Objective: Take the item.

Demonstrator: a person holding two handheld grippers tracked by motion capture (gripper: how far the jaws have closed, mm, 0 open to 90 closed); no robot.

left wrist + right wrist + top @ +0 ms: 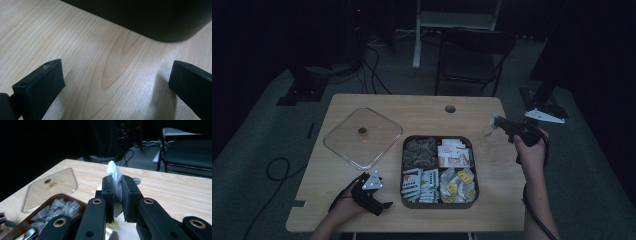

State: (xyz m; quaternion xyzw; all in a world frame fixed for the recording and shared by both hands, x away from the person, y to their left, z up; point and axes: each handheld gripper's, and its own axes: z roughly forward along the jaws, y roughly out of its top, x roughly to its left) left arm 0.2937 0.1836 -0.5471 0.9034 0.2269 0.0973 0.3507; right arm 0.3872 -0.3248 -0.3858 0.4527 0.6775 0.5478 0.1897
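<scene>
White tea bag (113, 173) pinched between the closed jaws of the right tongs (117, 185), held above the wooden worktop (422, 112) to the right of the dark compartment tray (439, 205). Left tongs (116, 75) rest low on the worktop just beside the tray's near-left corner, jaws wide apart with nothing between. Clear glass lid (362, 137) lies flat left of the tray.

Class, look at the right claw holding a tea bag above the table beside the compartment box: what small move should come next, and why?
Probably carry the tea bag a little further from the box and lower it onto the bare table. The right claw is shut on the tea bag, lifted clear to the right of the box, while the left claw rests open on the table by the box.
</scene>
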